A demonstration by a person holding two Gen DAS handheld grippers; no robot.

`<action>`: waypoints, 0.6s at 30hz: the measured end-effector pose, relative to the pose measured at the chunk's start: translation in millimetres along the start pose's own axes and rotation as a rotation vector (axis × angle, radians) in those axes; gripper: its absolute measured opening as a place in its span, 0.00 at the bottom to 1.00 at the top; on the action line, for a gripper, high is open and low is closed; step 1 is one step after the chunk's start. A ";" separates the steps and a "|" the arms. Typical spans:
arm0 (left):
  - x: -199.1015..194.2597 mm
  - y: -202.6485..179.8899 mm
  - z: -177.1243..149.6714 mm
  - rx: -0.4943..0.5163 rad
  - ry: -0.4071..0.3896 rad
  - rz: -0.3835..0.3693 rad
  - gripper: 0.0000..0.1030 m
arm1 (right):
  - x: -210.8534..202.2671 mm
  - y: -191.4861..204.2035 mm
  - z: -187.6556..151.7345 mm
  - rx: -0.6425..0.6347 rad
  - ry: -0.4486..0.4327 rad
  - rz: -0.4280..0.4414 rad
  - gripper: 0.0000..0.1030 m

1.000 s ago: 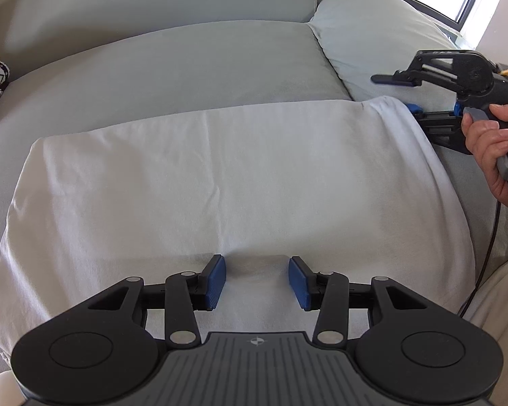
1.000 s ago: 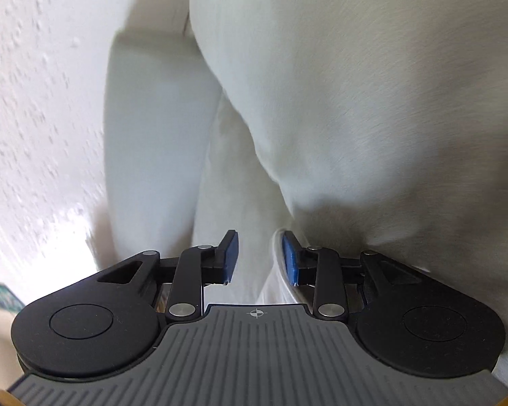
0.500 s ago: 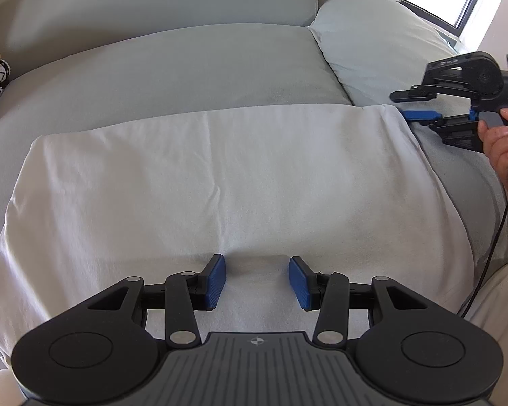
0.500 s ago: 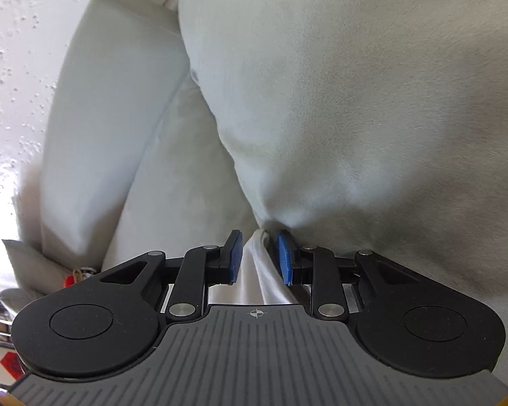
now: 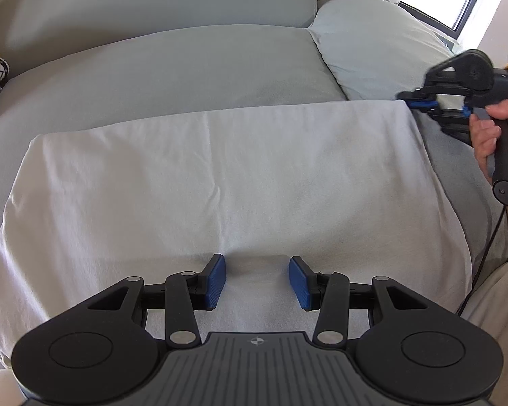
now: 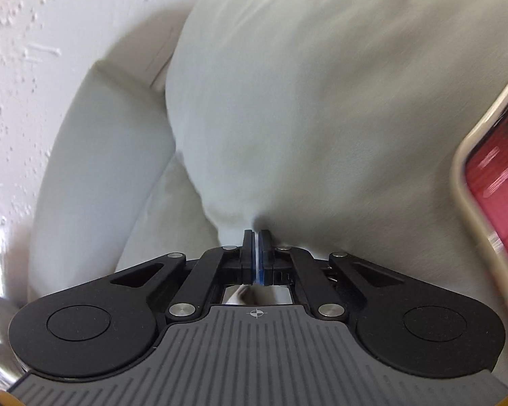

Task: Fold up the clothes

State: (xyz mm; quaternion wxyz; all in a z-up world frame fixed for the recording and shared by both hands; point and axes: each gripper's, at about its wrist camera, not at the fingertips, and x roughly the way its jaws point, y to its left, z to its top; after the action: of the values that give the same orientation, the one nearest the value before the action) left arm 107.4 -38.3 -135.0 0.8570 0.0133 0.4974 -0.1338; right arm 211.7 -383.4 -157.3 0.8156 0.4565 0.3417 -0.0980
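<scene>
While the left gripper [image 5: 256,282] gapes over one white garment [image 5: 220,176], the right gripper [image 6: 255,258] pinches its corner.

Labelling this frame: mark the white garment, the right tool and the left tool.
white garment [image 5: 237,176]: left wrist view, flat middle of the cloth.
right tool [image 5: 420,103]: left wrist view, its closed blue tips.
left tool [image 5: 257,279]: left wrist view, gap between its tips.

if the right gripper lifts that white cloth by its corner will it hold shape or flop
Likely flop: the white cloth drapes over the sofa cushion and creases softly. It probably feels light and bunches where the right gripper pinches its corner.
</scene>
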 end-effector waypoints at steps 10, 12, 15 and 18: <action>1.0 -0.3 -1.2 0.000 -0.010 0.002 0.43 | 34.9 32.4 -32.9 -0.294 0.272 0.015 0.13; 1.1 -1.1 -1.0 0.001 -0.008 0.003 0.43 | 25.8 23.0 -30.6 -0.310 0.136 -0.125 0.00; 1.3 -0.1 -0.6 -0.002 -0.005 0.000 0.43 | -6.8 20.8 -27.5 -0.275 0.007 -0.159 0.03; 0.7 -0.2 -1.3 0.005 -0.008 0.001 0.43 | -37.5 31.5 -40.9 -0.338 -0.019 -0.149 0.14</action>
State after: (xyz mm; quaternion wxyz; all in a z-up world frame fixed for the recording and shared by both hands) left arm 106.6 -38.5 -136.2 0.8590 0.0154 0.4936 -0.1348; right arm 179.4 -338.1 -126.1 0.8743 0.2854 0.3787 -0.1037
